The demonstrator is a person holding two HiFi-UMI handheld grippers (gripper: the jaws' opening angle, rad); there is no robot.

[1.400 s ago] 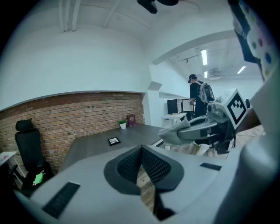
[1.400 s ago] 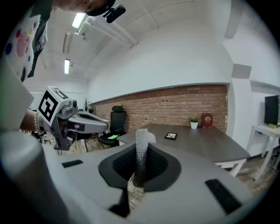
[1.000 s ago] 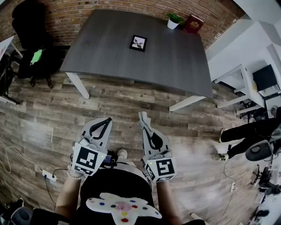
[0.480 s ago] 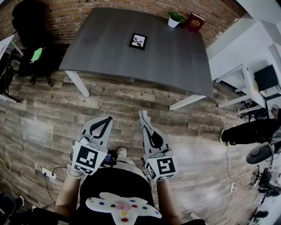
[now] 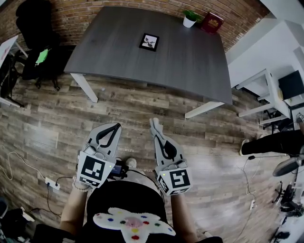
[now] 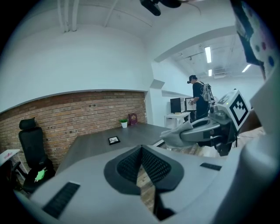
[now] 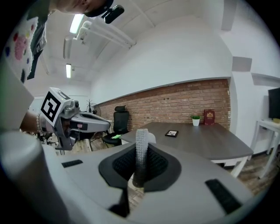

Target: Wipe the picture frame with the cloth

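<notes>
The picture frame (image 5: 149,42) lay flat near the middle of the grey table (image 5: 199,66), well apart from both grippers, which were held low over the wood-plank floor (image 5: 57,123) in front of the person's body. At the table's far edge, against the brick wall (image 5: 85,14), a small potted plant (image 5: 190,19) in a white pot stood just beside a red book (image 5: 211,23). The left gripper (image 6: 141,148) had its jaws brought together, tips meeting, with nothing between them; only floor planks showed through the slit lower down. The right gripper (image 7: 141,146) had its jaws clamped on the cloth (image 7: 141,133), a pale grey, knobbly strip that stood upright between the pads and poked out past the tips. In the head view the two grippers sat side by side, near each other but not touching, both pointing towards the table, each with its marker cube close to the person's torso. A black office chair (image 5: 31,28) with something green on its seat stood off the table's left end, and a white desk (image 5: 266,90) stood to the right. In the left gripper view another person (image 6: 199,98) stood in the background by a monitor, facing away.
</notes>
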